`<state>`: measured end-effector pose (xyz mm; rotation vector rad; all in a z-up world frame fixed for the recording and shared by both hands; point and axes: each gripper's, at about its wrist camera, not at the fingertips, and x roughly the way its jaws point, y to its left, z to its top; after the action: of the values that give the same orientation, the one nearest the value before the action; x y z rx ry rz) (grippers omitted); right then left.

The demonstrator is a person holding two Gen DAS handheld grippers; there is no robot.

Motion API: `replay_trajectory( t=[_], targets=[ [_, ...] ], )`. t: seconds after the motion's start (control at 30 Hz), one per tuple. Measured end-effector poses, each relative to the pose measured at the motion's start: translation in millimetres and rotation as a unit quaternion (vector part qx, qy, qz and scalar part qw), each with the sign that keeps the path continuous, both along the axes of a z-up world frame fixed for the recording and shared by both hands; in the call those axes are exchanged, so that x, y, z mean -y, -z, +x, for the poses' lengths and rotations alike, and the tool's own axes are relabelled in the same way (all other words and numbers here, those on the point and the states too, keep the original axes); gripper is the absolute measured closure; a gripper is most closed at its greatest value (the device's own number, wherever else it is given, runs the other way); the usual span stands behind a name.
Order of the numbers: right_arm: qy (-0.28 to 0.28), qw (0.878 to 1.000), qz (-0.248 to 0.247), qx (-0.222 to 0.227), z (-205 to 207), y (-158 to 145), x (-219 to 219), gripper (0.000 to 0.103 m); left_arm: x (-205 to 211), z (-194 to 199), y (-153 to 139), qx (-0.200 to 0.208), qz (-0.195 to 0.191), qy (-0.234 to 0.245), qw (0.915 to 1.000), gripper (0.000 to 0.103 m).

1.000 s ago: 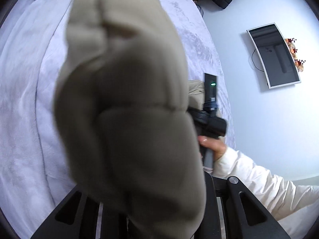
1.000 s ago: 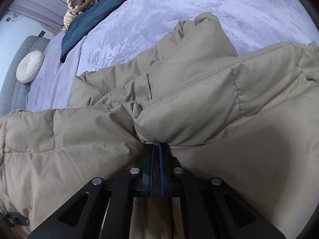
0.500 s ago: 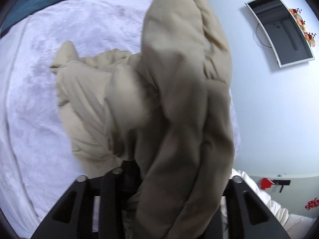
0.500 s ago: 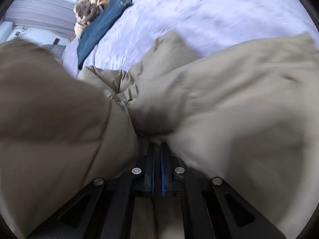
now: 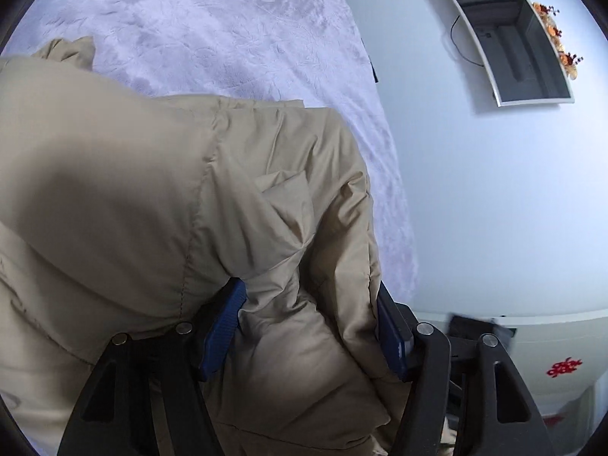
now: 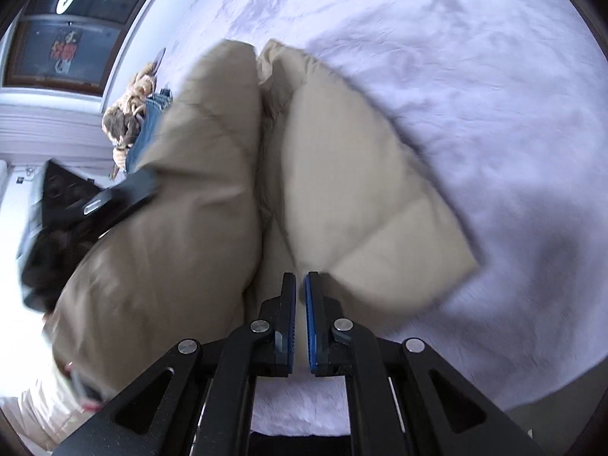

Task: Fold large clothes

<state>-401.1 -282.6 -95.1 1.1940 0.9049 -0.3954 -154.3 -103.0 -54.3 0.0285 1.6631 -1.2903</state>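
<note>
Jacket (image 5: pixel 159 205) heaped on bed (image 5: pixel 235 26), bulk between opening left gripper (image 5: pixel 309 326) jaws; right gripper (image 6: pixel 300 319) jaws narrow, opening, empty. Risks fold springing apart once released, puffy filling pushing back.

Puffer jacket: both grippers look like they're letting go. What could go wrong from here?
The left gripper is opening with the beige jacket bunched between its pads, so fabric may snag. The right gripper is opening and empty; the puffy fold may spring apart on the bedspread.
</note>
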Motion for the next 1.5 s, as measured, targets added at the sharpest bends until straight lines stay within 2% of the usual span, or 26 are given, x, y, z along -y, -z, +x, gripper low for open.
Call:
replay_trajectory(
  t=[0.07,0.1,0.13,0.2,0.27,0.33,0.43,0.47,0.5,0.53,0.57,0.67,0.73,0.8,0.9,0.97,1.13,1.17,1.3,1.4,1.5],
  targets=[
    [0.000,1.000,-0.014,0.022,-10,-20,-9,0.037,9,-9,-1,0.025,0.004,0.008,0.9996,0.037],
    [0.000,0.999,-0.020,0.037,-14,-31,-12,0.028,11,-10,-3,0.038,0.005,0.015,0.9991,0.037],
    [-0.004,0.998,-0.022,0.056,-16,-41,-17,0.023,11,-7,-5,0.050,0.007,0.021,0.9985,0.037],
    [-0.022,0.996,-0.019,0.083,-12,-58,-24,0.022,23,-11,-13,0.075,0.008,0.032,0.9966,0.037],
    [-0.042,0.995,-0.022,0.086,4,-63,-30,0.021,43,-8,-14,0.093,0.008,0.039,0.9949,0.037],
    [-0.054,0.996,-0.027,0.071,22,-58,-34,0.021,48,-8,-30,0.109,-0.006,0.037,0.9933,0.037],
    [-0.053,0.997,-0.060,0.020,29,-49,-36,0.021,40,9,-58,0.169,-0.034,0.012,0.9850,0.037],
    [-0.045,0.996,-0.081,-0.001,32,-48,-35,0.028,44,17,-60,0.192,-0.038,-0.001,0.9807,0.037],
    [-0.041,0.993,-0.105,-0.023,33,-47,-34,0.042,33,25,-67,0.217,-0.042,-0.017,0.9751,0.037],
    [-0.044,0.991,-0.119,-0.040,34,-44,-32,0.083,40,31,-66,0.239,-0.042,-0.033,0.9696,0.037],
    [-0.038,0.990,-0.126,-0.057,32,-40,-30,0.088,29,40,-65,0.262,-0.037,-0.050,0.9632,0.037],
    [-0.022,0.990,-0.123,-0.058,22,-35,-27,0.088,18,64,-37,0.302,0.006,-0.075,0.9503,0.037],
    [-0.022,0.989,-0.134,-0.055,19,-38,-27,0.088,17,71,-15,0.307,0.028,-0.077,0.9483,0.037],
    [-0.029,0.985,-0.160,-0.055,23,-47,-31,0.089,22,70,0,0.316,0.035,-0.079,0.9447,0.037],
    [-0.030,0.975,-0.208,-0.073,19,-59,-30,0.089,53,57,7,0.343,0.035,-0.059,0.9370,0.037],
    [-0.020,0.973,-0.215,-0.086,11,-61,-23,0.089,81,46,13,0.351,0.032,-0.045,0.9346,0.037],
    [0.033,0.977,-0.171,-0.121,-24,-28,6,0.089,120,25,24,0.354,0.020,-0.018,0.9349,0.036],
    [0.042,0.979,-0.153,-0.125,-30,-17,11,0.089,124,20,27,0.353,0.020,-0.013,0.9354,0.030],
    [0.056,0.984,-0.098,-0.141,-43,21,21,0.089,138,6,35,0.365,0.026,0.005,0.9306,0.029],
    [0.067,0.986,-0.072,-0.132,-55,14,27,0.087,141,5,37,0.367,0.028,0.007,0.9298,0.029],
    [0.082,0.988,-0.073,-0.104,-71,-11,35,0.076,138,13,40,0.354,0.027,-0.001,0.9349,0.029]
  ],
)
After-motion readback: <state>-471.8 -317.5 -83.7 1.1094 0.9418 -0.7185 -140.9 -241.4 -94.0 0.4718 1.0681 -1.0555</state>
